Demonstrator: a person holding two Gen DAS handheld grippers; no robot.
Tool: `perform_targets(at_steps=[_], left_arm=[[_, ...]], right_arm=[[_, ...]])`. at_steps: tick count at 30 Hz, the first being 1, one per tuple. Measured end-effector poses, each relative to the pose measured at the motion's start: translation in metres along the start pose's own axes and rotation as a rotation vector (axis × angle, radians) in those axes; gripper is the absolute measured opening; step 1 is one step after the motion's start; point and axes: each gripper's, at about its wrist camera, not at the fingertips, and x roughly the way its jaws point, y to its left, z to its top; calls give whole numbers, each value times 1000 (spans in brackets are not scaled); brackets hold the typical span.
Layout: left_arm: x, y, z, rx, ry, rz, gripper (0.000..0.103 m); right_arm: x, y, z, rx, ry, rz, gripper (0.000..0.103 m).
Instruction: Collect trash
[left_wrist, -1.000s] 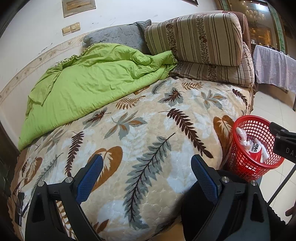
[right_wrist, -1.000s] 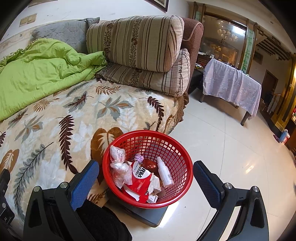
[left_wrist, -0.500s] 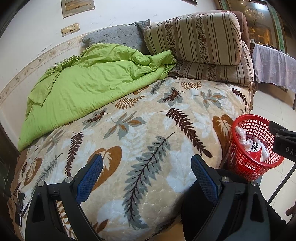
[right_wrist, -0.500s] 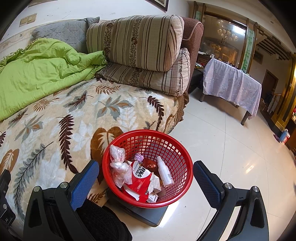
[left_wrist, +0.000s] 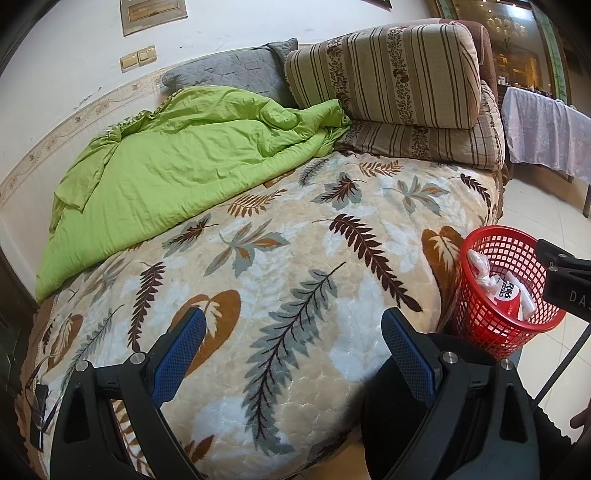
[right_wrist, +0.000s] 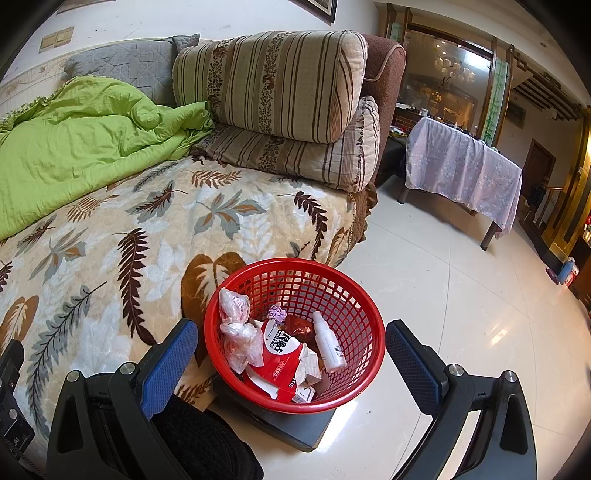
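Observation:
A red mesh basket stands on a dark flat base on the floor beside the bed. Inside it lie crumpled clear plastic bags, a red and white wrapper, a small white bottle and a purple scrap. My right gripper hangs open just over the basket, nothing between its fingers. My left gripper is open and empty above the leaf-patterned blanket. No loose trash shows on the blanket.
A green quilt is bunched at the back left of the bed. Striped cushions and a grey pillow stack against the wall. A cloth-covered table stands across the shiny tiled floor. Dark trousers sit low in view.

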Motion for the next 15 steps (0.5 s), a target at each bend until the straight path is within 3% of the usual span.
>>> perform_targets(at_steps=[12,15], left_arm=[[1,4,-2,-23,8,-4,95],[4,12,-5,-58,20,3,95]], right_arm=[[-2,14,3,-55,-34,29,103],[-2,34,12,-136,-43,98,103]])
